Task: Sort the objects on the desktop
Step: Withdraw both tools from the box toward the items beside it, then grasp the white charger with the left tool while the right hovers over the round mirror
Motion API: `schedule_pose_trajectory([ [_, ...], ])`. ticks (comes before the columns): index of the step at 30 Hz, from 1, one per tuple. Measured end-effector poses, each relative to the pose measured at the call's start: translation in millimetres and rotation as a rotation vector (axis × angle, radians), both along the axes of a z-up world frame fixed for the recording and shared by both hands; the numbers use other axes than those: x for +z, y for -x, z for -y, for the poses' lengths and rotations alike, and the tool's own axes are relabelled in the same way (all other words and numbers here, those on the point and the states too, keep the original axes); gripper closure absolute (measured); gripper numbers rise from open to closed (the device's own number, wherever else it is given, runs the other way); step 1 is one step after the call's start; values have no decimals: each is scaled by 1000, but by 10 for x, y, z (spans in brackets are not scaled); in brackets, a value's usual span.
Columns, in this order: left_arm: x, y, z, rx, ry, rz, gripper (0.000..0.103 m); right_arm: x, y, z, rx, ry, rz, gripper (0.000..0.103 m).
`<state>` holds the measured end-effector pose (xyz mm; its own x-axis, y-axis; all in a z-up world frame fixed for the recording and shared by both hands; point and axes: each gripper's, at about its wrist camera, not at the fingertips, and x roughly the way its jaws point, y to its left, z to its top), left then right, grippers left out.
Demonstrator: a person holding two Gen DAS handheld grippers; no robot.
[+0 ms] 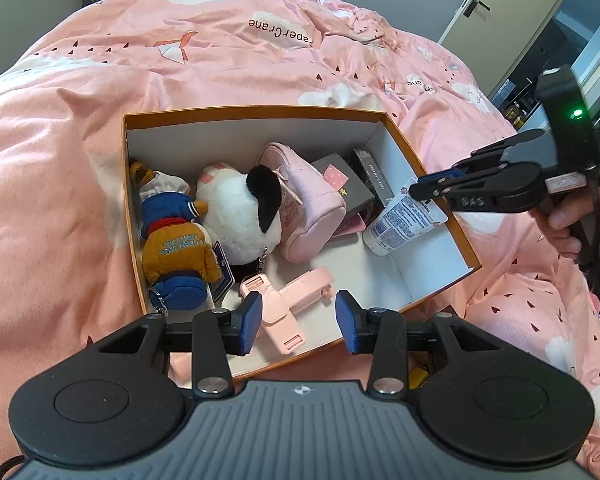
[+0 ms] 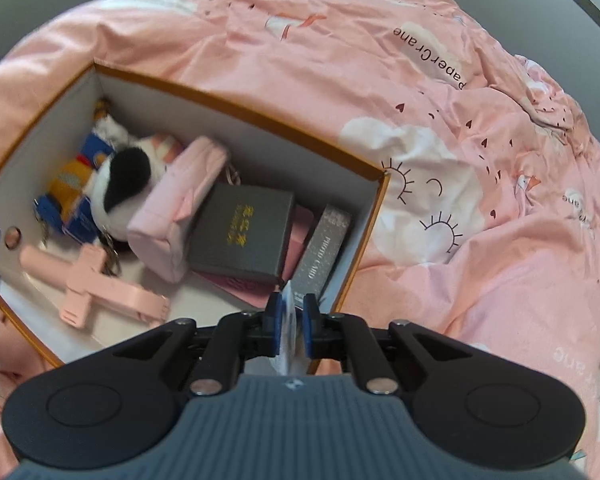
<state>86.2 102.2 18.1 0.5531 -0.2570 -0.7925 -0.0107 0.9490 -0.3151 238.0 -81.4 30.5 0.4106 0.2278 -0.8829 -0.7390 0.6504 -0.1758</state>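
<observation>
Scanning left to right: the orange-rimmed box [image 1: 256, 112] is seated on a pink quilt [image 1: 220, 40], already well filled. Along its left wall a brown-and-blue plush [image 1: 176, 236] is laid lengthwise, with a black-and-white plush [image 1: 240, 208] pressed against it — soft items grouped on one side. A pink pouch [image 1: 312, 208] is leaned next, propped on a dark grey case [image 1: 340, 178] with a slim grey carton [image 2: 324, 252] stood along the right wall; flat, rigid items appear to be kept together there. A pink clip-like holder [image 1: 288, 304] is lying on the floor of the box near the front. The left gripper [image 1: 298, 316] is held over the front edge, fingers partly spread, nothing between them — probably kept on standby. Furthest right, a white tube [image 1: 400, 220] is pinched by its flat crimped end in the right gripper [image 1: 414, 190], jaws nearly closed on it, cap end hanging over the bare right-front corner. That gap is likely the intended drop spot; release is not yet made.
</observation>
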Motion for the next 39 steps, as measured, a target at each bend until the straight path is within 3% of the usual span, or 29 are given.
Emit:
schedule_pose_trajectory([
  [9,112,92,132,-7,-13,81,57,331,321,194,13,-137,129,93],
  [15,183,165,272,-27,-25,124,57,453,513,419,-26,-235,148,92],
  [20,214,256,487,-107,-21,150,57,516,885,640,-9,-365,224,88],
  [24,184,339,717,-186,-31,151,57,486,1183,808,-34,-436,213,86],
  [28,29,374,899,-246,-3,86,57,348,1460,932,-64,-448,200,85],
  [35,-419,362,1020,-233,73,-124,57,-109,1669,1162,-210,-406,23,84],
  [39,-679,346,1110,-230,62,-223,57,-367,1759,1157,-235,-364,-54,84],
])
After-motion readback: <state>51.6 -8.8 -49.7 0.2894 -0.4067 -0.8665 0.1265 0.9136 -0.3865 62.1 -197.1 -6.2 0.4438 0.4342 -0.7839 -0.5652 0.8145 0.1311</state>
